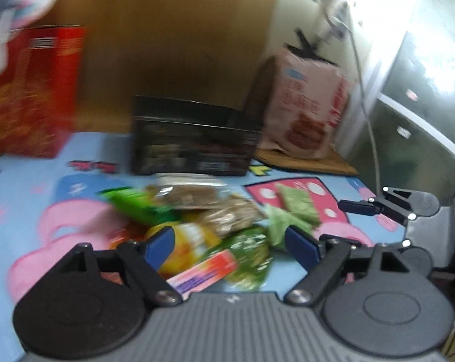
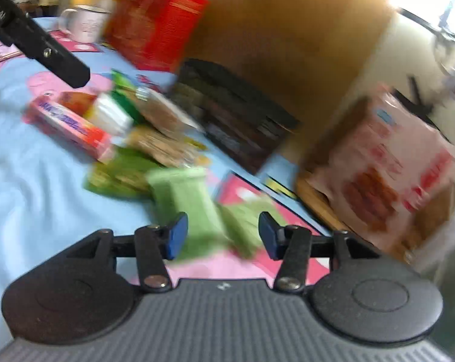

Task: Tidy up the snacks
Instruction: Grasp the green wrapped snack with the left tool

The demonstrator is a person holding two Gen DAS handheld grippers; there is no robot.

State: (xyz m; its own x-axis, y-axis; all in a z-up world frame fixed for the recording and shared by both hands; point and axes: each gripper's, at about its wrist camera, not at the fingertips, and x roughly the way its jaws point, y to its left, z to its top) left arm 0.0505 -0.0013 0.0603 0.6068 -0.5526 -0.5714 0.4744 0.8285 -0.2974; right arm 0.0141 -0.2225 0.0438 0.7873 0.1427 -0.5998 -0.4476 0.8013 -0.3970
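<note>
A pile of small snack packets lies on a blue cartoon cloth (image 1: 31,187): green packets (image 1: 294,205), brown bar packets (image 1: 194,196), a yellow packet (image 1: 194,238) and a pink box (image 1: 206,271). My left gripper (image 1: 232,246) is open just above the pile's near edge. My right gripper (image 2: 223,235) is open over two pale green packets (image 2: 185,205); it also shows in the left wrist view (image 1: 387,205). A black box (image 1: 191,138) stands behind the pile. Both views are blurred.
A red box (image 1: 31,90) stands at the back left, a pink-brown snack bag (image 1: 306,105) at the back right on a wooden surface. A white mug (image 2: 85,24) is beyond the red box (image 2: 158,27). A brown board rises behind.
</note>
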